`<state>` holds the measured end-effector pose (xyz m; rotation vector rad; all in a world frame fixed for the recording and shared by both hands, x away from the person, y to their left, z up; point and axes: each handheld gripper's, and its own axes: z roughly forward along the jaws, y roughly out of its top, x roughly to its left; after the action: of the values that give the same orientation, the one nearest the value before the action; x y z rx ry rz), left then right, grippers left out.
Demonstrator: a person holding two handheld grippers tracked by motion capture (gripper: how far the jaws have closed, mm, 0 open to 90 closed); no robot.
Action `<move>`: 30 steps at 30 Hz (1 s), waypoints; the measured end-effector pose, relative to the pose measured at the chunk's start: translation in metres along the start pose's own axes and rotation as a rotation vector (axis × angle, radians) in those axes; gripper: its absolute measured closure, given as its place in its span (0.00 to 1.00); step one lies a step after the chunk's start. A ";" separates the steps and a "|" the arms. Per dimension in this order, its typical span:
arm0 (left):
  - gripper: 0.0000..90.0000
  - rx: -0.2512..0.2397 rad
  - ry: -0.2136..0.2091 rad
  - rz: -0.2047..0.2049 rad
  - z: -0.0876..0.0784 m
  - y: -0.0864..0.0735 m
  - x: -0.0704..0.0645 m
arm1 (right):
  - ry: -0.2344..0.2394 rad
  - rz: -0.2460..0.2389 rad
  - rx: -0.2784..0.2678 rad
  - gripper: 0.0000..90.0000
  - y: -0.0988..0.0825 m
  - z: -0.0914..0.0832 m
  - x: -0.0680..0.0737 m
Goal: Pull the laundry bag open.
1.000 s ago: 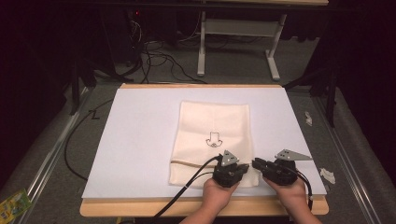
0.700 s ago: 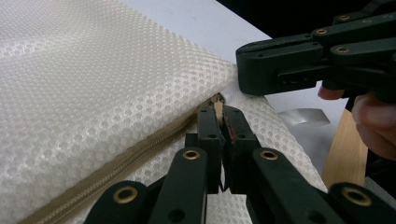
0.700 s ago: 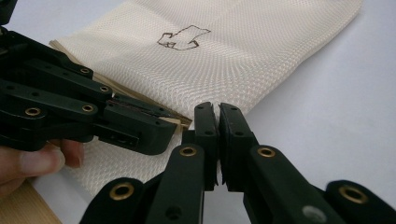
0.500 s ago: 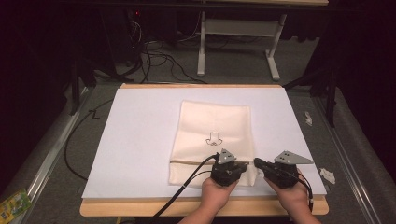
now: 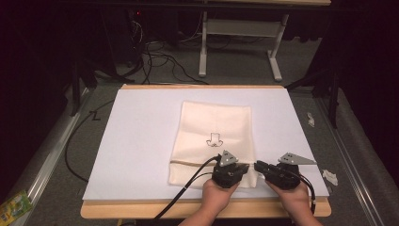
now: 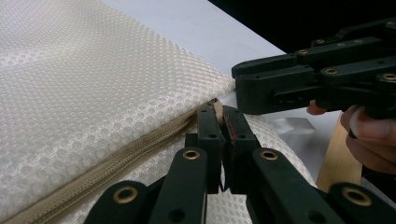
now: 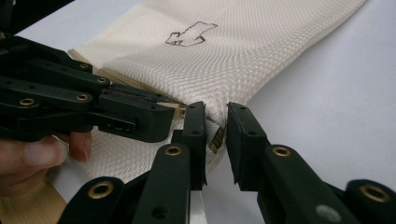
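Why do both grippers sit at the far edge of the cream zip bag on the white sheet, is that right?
Not quite. Both grippers sit at the near edge of the cream zip bag, the one closest to the person, not the far edge. The high view shows the left gripper and the right gripper at the bag's near right corner, by the zip. The bag does lie on the white sheet.

Bright counter (image 5: 141,141), dark room around it.
Overhead light falls evenly on the white sheet (image 5: 291,122), shadows soft; beyond, near blackness. Close views sharp on the weave, nearest black jaws slightly blurred.
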<state>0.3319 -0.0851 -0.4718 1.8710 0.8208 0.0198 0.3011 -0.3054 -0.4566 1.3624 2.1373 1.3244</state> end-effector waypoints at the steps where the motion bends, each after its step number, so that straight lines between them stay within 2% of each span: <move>1: 0.97 0.003 0.000 0.000 0.000 0.000 0.000 | -0.005 -0.007 0.005 0.93 0.000 0.001 0.001; 2: 0.97 0.003 0.000 0.000 0.000 0.000 0.000 | -0.005 -0.007 0.005 0.93 0.000 0.001 0.001; 3: 0.97 0.006 0.003 0.003 0.001 -0.001 0.000 | -0.030 -0.048 0.016 0.96 0.001 0.000 0.004; 9: 0.98 -0.006 0.020 0.006 0.000 -0.001 -0.002 | -0.081 -0.096 0.001 0.98 0.005 -0.004 0.011; 12: 0.98 -0.011 0.020 0.001 -0.001 -0.001 -0.003 | -0.073 -0.093 -0.005 0.99 0.006 -0.006 0.011; 13: 0.98 -0.019 0.045 -0.012 -0.003 -0.001 -0.002 | -0.072 -0.091 -0.005 0.99 0.006 -0.007 0.011; 14: 0.98 -0.019 0.045 -0.012 -0.003 -0.001 -0.002 | -0.072 -0.091 -0.005 0.99 0.006 -0.007 0.011; 15: 0.98 -0.033 0.084 -0.078 -0.012 -0.003 0.016 | -0.120 -0.085 -0.030 0.99 0.007 -0.013 0.006; 16: 0.98 -0.027 0.100 -0.066 -0.017 -0.005 0.020 | -0.123 -0.053 -0.040 0.99 0.007 -0.019 -0.001; 17: 0.98 -0.014 0.089 -0.045 -0.020 -0.006 0.021 | -0.134 -0.034 -0.055 0.99 0.005 -0.023 -0.007; 18: 0.98 -0.003 0.095 -0.030 -0.023 -0.006 0.020 | -0.112 -0.019 -0.048 0.99 0.004 -0.024 -0.011; 20: 0.98 0.013 0.106 -0.057 -0.027 -0.007 0.025 | -0.115 -0.041 -0.030 0.99 0.003 -0.020 -0.008; 21: 0.98 0.013 0.122 -0.066 -0.032 -0.008 0.031 | -0.126 -0.052 -0.023 0.99 0.004 -0.018 -0.006; 22: 0.98 0.019 0.130 -0.091 -0.039 -0.010 0.039 | -0.137 -0.055 -0.029 0.99 0.005 -0.019 -0.006; 23: 0.98 0.023 0.160 -0.102 -0.048 -0.013 0.048 | -0.134 -0.037 -0.032 0.99 0.006 -0.022 -0.009; 24: 0.98 0.025 0.186 -0.119 -0.060 -0.015 0.058 | -0.152 -0.038 -0.041 0.99 0.005 -0.024 -0.013; 25: 0.98 0.025 0.186 -0.119 -0.060 -0.015 0.058 | -0.173 -0.016 -0.041 0.99 0.003 -0.027 -0.019; 26: 0.98 0.022 0.208 -0.142 -0.073 -0.018 0.068 | -0.184 -0.002 -0.041 0.99 0.001 -0.031 -0.026; 27: 0.98 0.024 0.267 -0.167 -0.104 -0.022 0.088 | -0.196 0.016 -0.045 0.99 0.000 -0.034 -0.032; 28: 0.98 0.027 0.293 -0.181 -0.120 -0.025 0.098 | -0.214 0.024 -0.046 0.99 -0.002 -0.038 -0.037; 29: 0.98 0.023 0.258 -0.196 -0.134 -0.027 0.106 | -0.225 0.033 -0.044 0.99 -0.003 -0.041 -0.042; 30: 0.97 0.023 0.258 -0.196 -0.134 -0.027 0.106 | -0.225 0.033 -0.044 0.99 -0.003 -0.041 -0.042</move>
<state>0.3491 0.0871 -0.4702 1.8249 1.1833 0.1315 0.2945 -0.3631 -0.4465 1.4595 1.9342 1.1613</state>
